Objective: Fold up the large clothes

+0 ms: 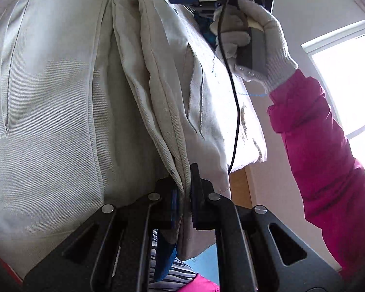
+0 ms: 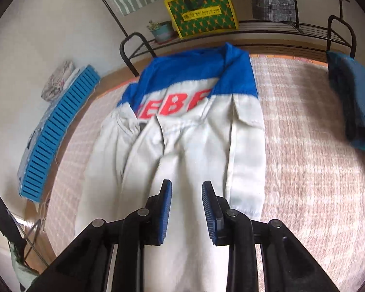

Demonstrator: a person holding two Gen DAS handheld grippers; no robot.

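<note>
A large white jacket (image 2: 182,150) with a blue yoke and red letters lies on the checked bed cover (image 2: 304,146). In the left wrist view the jacket's white cloth (image 1: 60,97) hangs up close and fills the left side. My left gripper (image 1: 185,185) is shut on a folded edge of this cloth. My right gripper (image 2: 186,194) is open and empty, hovering above the jacket's lower part. The right hand in a white glove (image 1: 262,41) with a pink sleeve shows in the left wrist view, holding its gripper handle high up.
A blue slatted crate (image 2: 58,131) lies at the bed's left. A dark teal cloth (image 2: 355,102) sits at the right edge. A black metal rack (image 2: 292,30) with a green-yellow bag (image 2: 202,9) and a potted plant (image 2: 161,30) stands behind. A window (image 1: 348,85) is at right.
</note>
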